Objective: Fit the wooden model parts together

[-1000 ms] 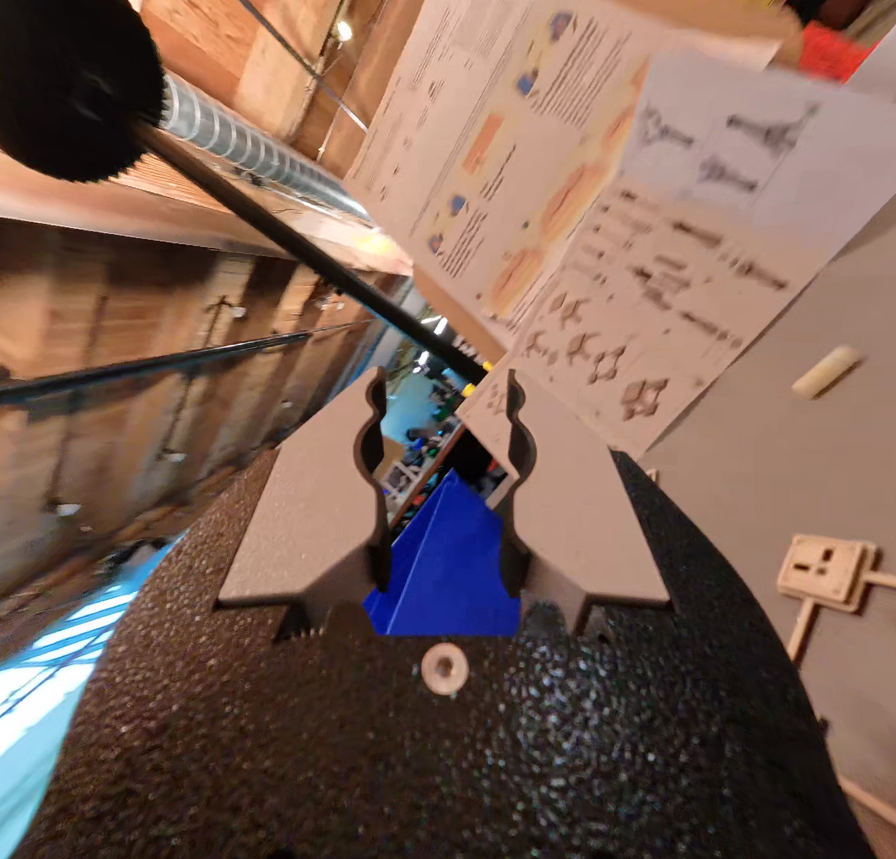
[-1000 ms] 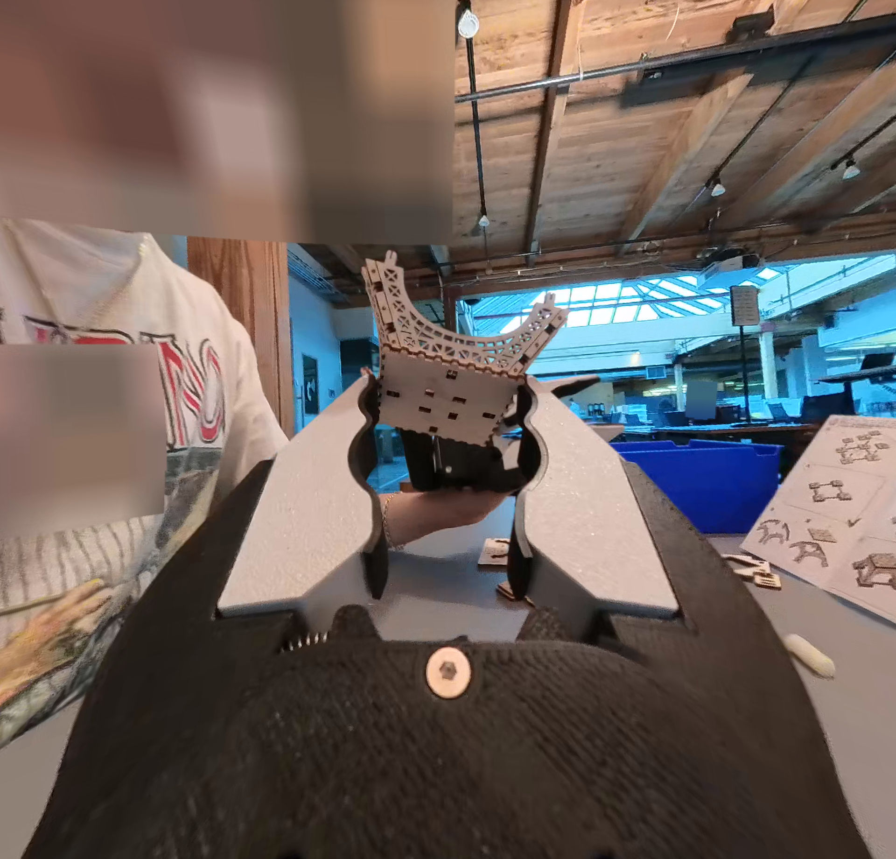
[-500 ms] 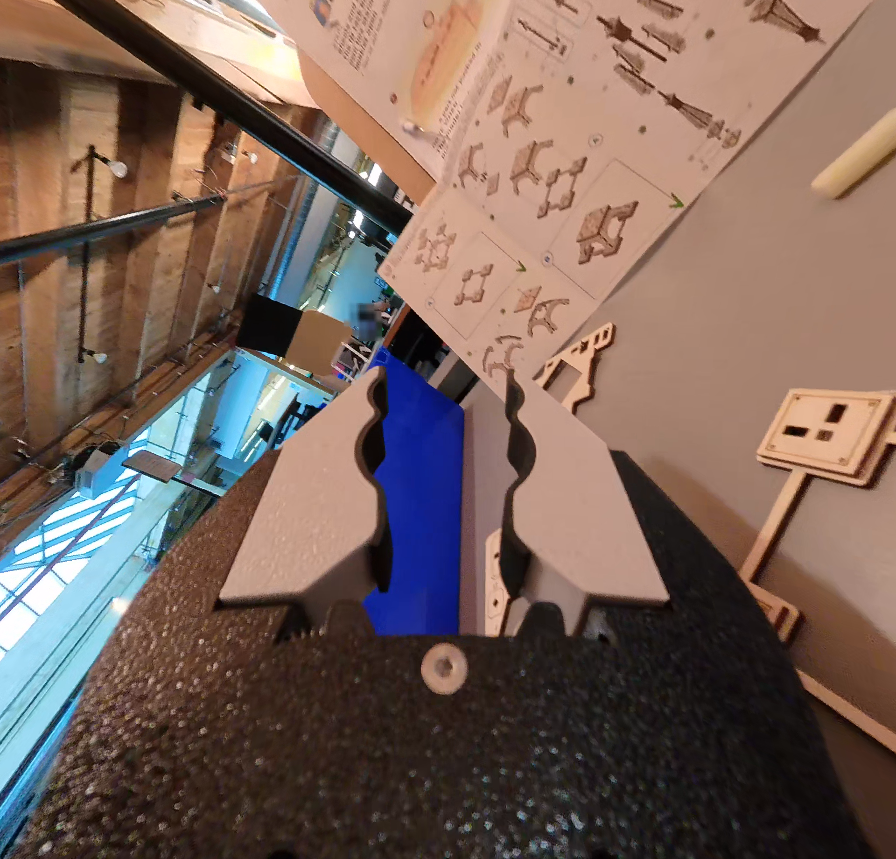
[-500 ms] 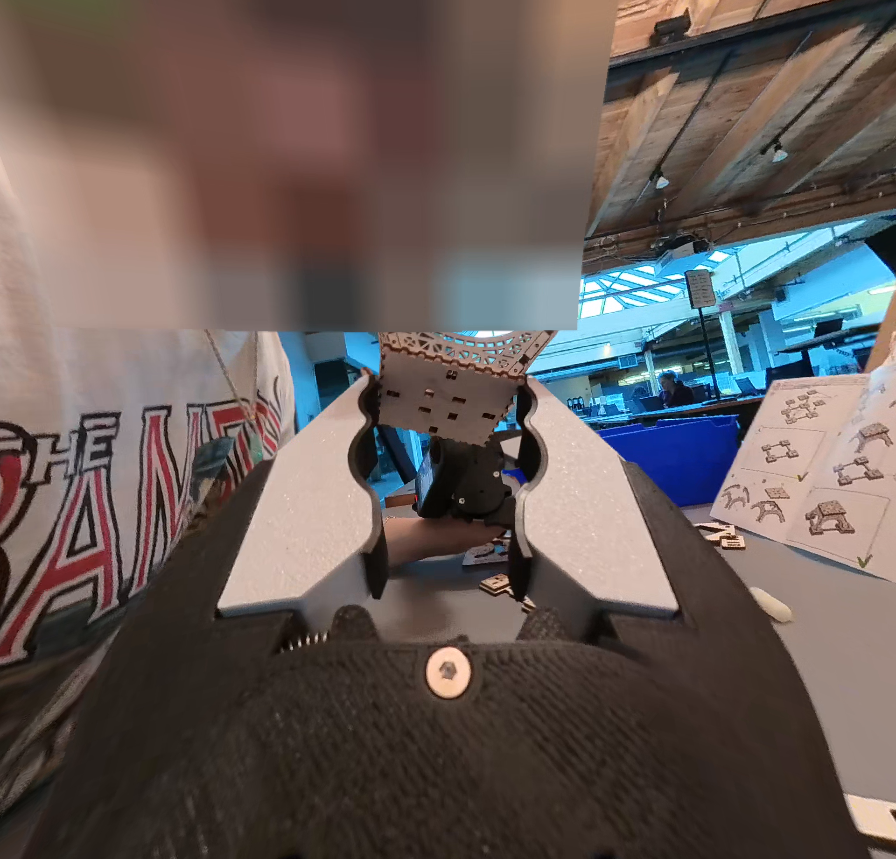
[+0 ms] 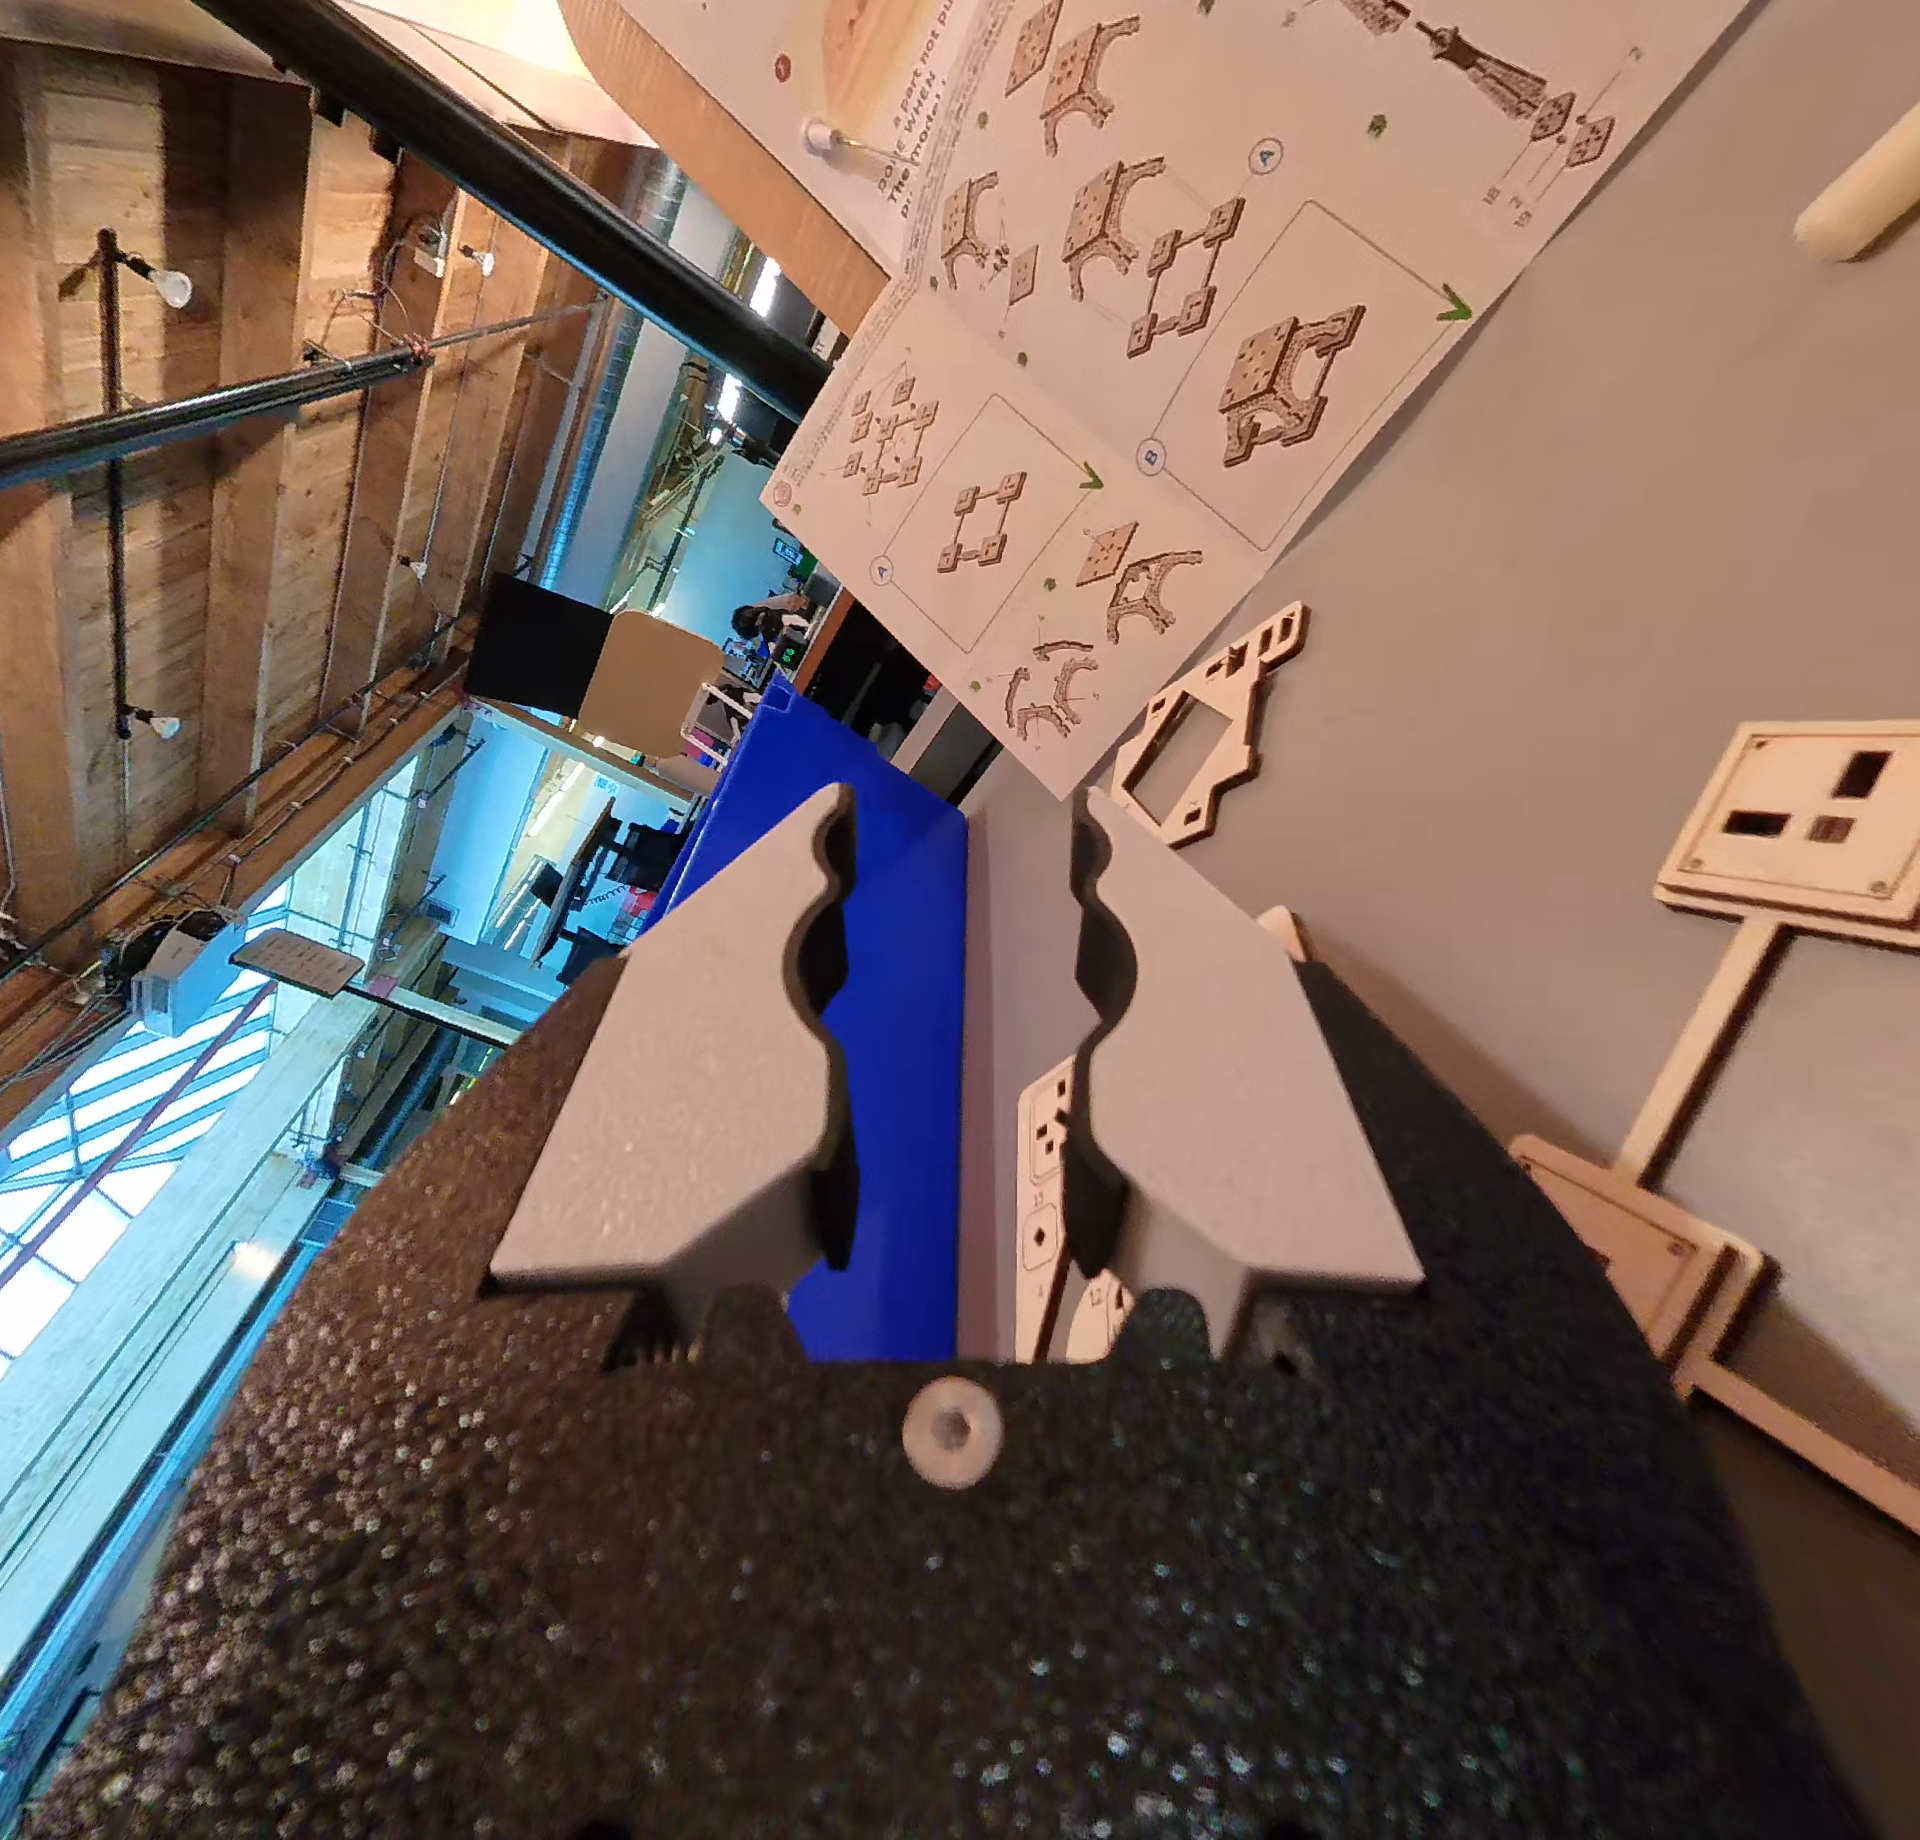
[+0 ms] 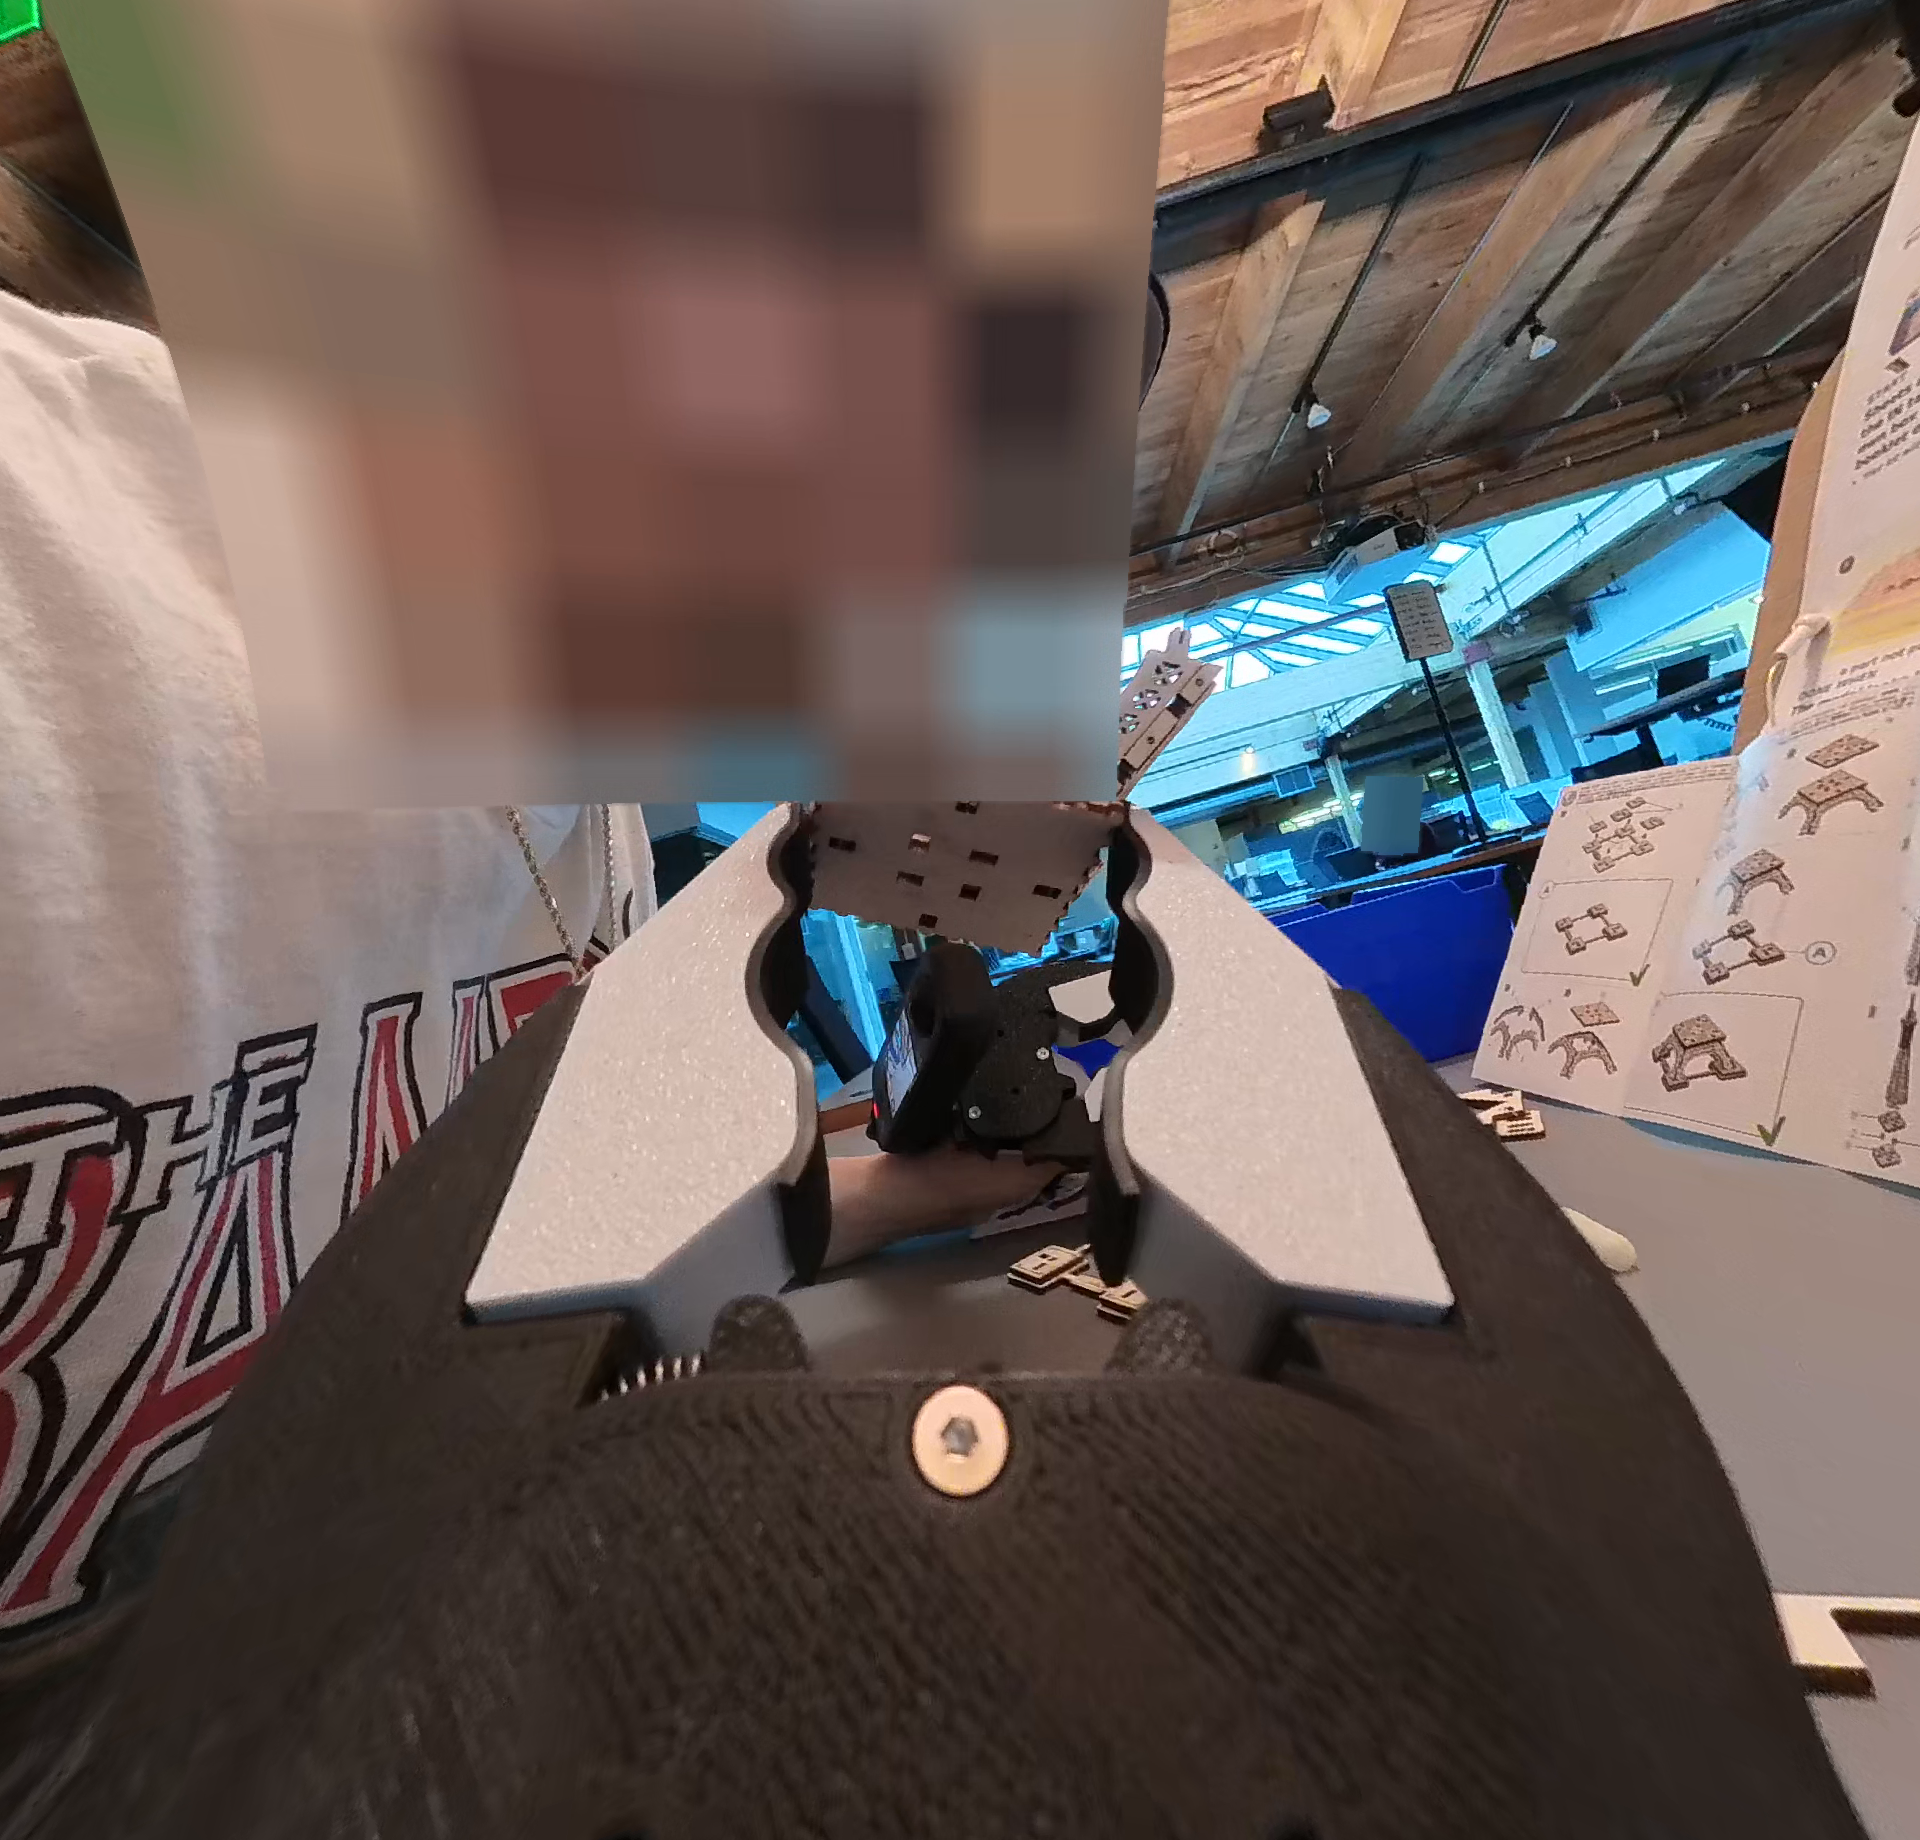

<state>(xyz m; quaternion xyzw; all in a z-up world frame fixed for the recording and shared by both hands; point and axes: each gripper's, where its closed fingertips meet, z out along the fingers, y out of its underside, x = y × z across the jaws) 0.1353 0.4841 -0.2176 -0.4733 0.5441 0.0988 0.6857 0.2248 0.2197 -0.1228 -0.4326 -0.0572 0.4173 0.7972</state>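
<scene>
My right gripper (image 6: 956,834) is shut on the flat slotted plate of the wooden tower base (image 6: 951,891) and holds it up in the air. One lattice leg (image 6: 1155,701) sticks up at the right; the rest is behind a blurred patch. My left gripper (image 5: 961,814) is open and empty, rolled on its side close to the grey table (image 5: 1558,564). It also shows in the right wrist view (image 6: 971,1063), held by a hand low over the table. A wooden square frame piece (image 5: 1205,741) lies just beyond its fingertips.
Cut-out wooden sheets (image 5: 1797,834) lie to the right, another (image 5: 1044,1167) under the left fingers. An instruction sheet (image 5: 1143,336) stands propped behind, a cream stick (image 5: 1860,190) beside it. A blue bin (image 5: 894,959) sits at the back. Small loose parts (image 6: 1075,1283) lie below the right gripper. One gripper's finger ends stand about 30 centimetres off the other's.
My left gripper has swung away from the instruction sheet and come closer to the table's wooden parts. My right gripper has turned towards the person, still holding the base.
</scene>
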